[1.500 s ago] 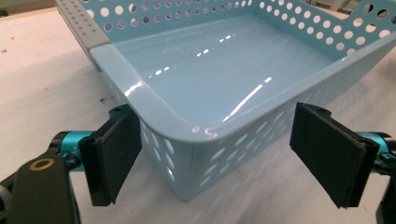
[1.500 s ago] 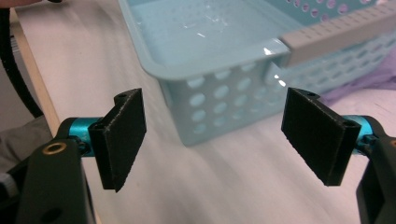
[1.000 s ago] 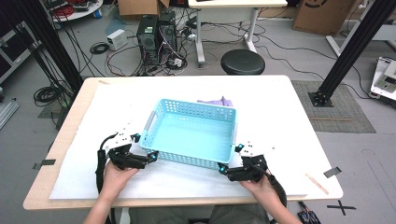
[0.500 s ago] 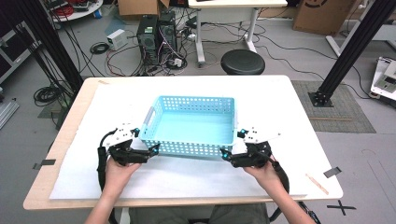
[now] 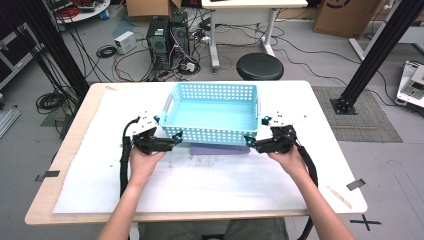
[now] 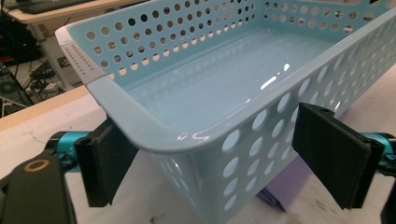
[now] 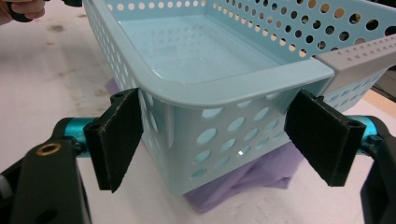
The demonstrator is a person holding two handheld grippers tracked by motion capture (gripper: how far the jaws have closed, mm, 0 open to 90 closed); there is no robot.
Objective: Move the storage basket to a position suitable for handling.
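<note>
At frame centre my basket (image 5: 212,112) sits over a purple cloth (image 5: 220,149), probably to cover it. My left gripper (image 5: 176,138) and right gripper (image 5: 248,144) straddle its near corners, jaws spread wide, clamping nothing.

Purple cloth (image 7: 243,179) mostly hidden under basket (image 7: 219,100); basket's far end cut off by frame edge.

Both arms reach forward from six o'clock. The left gripper (image 5: 172,141) points toward three o'clock, the right gripper (image 5: 251,145) toward nine, both with jaws wide apart.
</note>
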